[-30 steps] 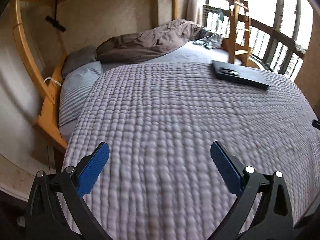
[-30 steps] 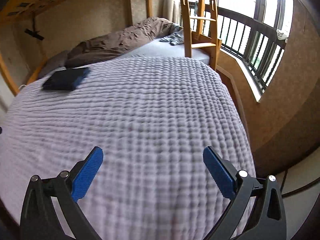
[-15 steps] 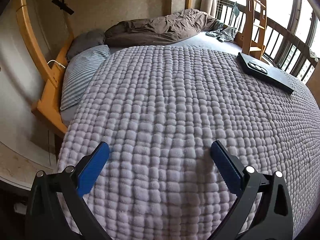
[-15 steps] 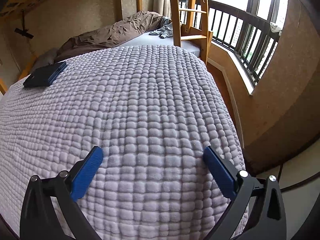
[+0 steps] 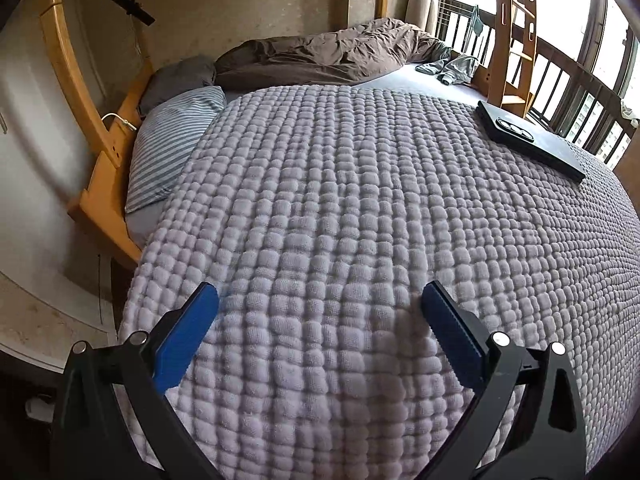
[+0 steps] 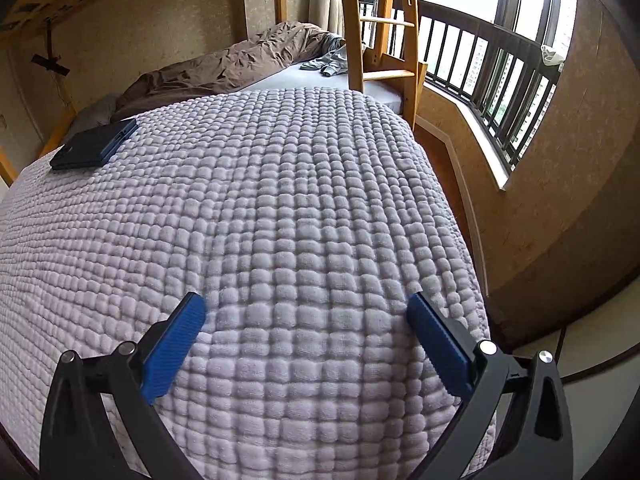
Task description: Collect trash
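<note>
Left gripper (image 5: 320,300) and right gripper (image 6: 306,304) hover over the lilac waffle-textured quilt (image 5: 360,200), jaws wide and empty; probably readied because no trash is visible.

Daylight enters from the windows (image 6: 516,12) at the upper right of both views, where the panes blow out to white glare. The quilted blanket (image 5: 360,208) is evenly lit and sharp, with soft shadows between its tufts. Strong fisheye bending curves the bed frame (image 5: 68,60) at the left edge; corners fall to black vignette
</note>
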The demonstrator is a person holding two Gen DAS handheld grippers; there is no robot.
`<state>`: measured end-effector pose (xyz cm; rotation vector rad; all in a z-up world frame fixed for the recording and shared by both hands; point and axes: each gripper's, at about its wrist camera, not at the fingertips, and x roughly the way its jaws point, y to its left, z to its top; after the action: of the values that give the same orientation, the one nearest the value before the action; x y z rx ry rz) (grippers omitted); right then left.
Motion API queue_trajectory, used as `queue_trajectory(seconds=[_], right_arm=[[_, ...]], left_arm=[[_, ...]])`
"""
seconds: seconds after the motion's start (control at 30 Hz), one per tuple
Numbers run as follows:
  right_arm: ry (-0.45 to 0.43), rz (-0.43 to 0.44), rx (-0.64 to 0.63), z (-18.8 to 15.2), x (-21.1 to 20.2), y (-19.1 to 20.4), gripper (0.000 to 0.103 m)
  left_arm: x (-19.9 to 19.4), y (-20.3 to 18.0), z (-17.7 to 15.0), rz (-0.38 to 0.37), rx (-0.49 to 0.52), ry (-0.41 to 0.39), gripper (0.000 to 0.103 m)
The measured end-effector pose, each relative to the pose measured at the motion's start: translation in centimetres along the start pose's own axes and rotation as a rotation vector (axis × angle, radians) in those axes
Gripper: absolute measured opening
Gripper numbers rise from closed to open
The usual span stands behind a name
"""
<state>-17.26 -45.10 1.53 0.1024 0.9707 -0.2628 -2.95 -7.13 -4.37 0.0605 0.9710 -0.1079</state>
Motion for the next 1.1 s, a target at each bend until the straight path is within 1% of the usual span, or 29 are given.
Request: queue_trajectory(seconds=[1.1], right_arm=[[0.001, 0.0, -0.001, 0.01, -0.08, 0.05, 0.099]], left_arm=[[0.04, -0.01, 0.07, -0.001, -0.001, 0.0, 0.102]])
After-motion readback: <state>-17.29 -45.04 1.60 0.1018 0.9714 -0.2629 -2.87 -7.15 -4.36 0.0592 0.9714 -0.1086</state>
